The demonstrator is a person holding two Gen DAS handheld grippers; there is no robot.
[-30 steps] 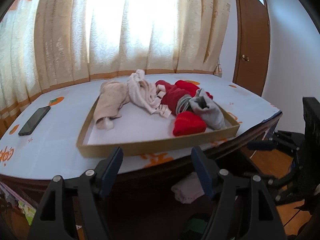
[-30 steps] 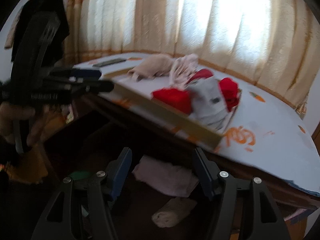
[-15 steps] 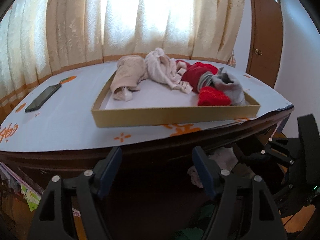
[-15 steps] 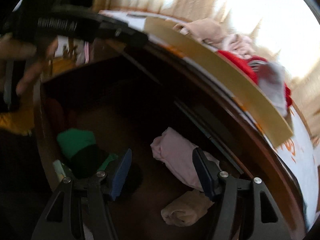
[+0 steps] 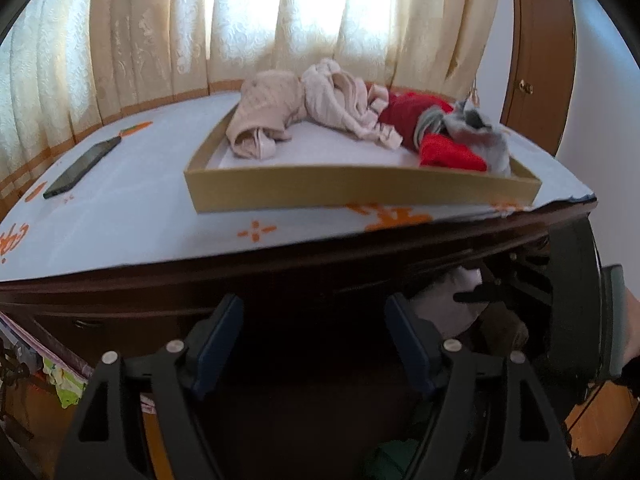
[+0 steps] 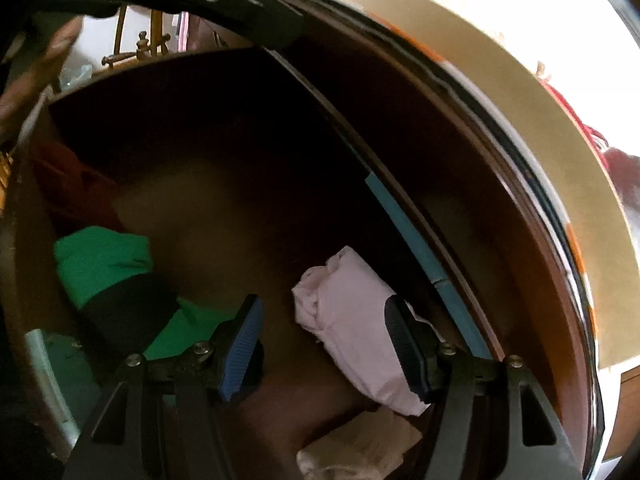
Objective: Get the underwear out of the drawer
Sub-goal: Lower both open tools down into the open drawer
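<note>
The open dark wooden drawer [image 6: 240, 184] sits under the table's edge. A folded pale pink underwear piece [image 6: 348, 320] lies on its floor. My right gripper [image 6: 322, 320] hangs open just above it, the pink piece showing between the fingers and behind the right pad [image 6: 404, 344], no pad pressing on it. A green and black garment [image 6: 104, 268] lies to the left, and a beige roll [image 6: 360, 448] lies nearer. My left gripper [image 5: 314, 328] is open and empty at the drawer's front. The pink piece [image 5: 448, 308] also shows there, beside the right gripper [image 5: 520, 292].
On the table a tan cardboard tray [image 5: 360, 190] holds beige, white, red and grey garments [image 5: 344, 108]. A dark phone [image 5: 82, 168] lies on the pale tablecloth to the left. Curtains and a wooden door [image 5: 536, 48] stand behind. A blue strip [image 6: 416, 248] runs along the drawer's back.
Both grippers have sunk towards the drawer. The right one rolled and dropped inside, bringing the pink piece between its fingers. The tabletop has risen in the left view.
</note>
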